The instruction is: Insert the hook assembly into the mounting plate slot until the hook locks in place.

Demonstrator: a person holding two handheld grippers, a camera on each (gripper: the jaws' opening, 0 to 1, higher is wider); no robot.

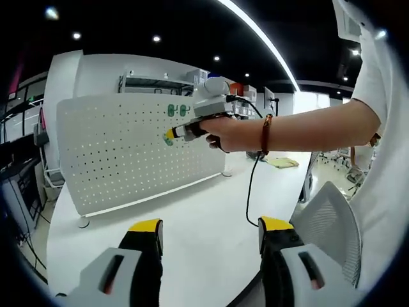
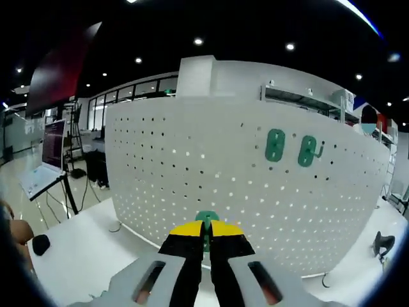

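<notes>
Green hook (image 2: 206,222) sits pinched in the right gripper (image 2: 206,238) fingers against the white pegboard (image 2: 192,173); left gripper (image 1: 211,231) fingers spread wide above the worktop (image 1: 198,211).

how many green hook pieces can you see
3: two mounted side by side high on the pegboard, the left one and the right one, and one pinched between the right gripper fingers.

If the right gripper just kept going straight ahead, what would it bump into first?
Most likely the white pegboard. The right gripper, shut on a green hook piece, points straight at the board's lower part, below the two green hooks already mounted there. Depth is hard to judge.
</notes>
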